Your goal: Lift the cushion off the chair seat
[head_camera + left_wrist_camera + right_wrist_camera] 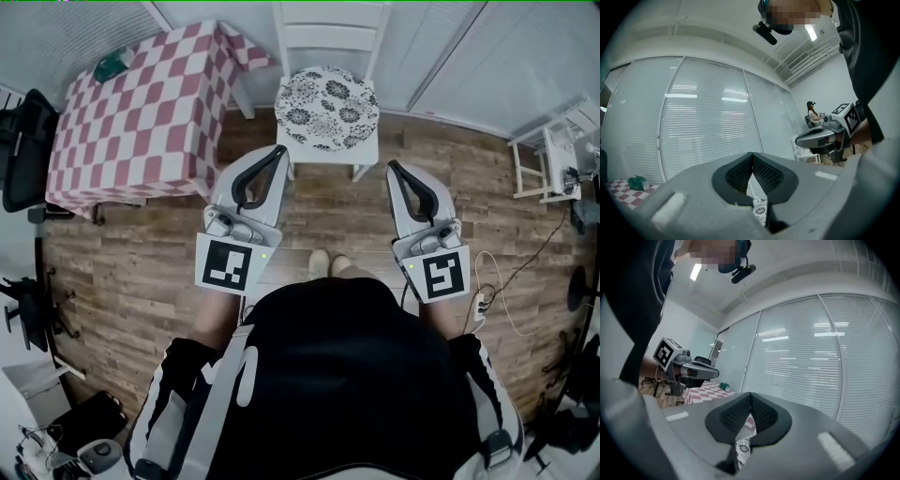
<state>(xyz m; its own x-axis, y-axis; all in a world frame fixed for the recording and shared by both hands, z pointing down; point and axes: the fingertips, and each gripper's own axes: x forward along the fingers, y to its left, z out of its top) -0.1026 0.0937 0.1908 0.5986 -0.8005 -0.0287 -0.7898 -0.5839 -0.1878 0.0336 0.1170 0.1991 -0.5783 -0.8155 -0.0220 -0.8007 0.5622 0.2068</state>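
1. the floral cushion [327,108] lies flat on the white chair [330,37] seat, untouched.
2. the left tongs [278,150] are closed tight and empty, near the chair's front.
3. the right tongs [392,167] are likewise closed, holding nothing.

Wood-plank floor [122,281]; a red-and-white checked tablecloth [131,122] covers the surface at left, and closed white blinds [708,126] line the wall.
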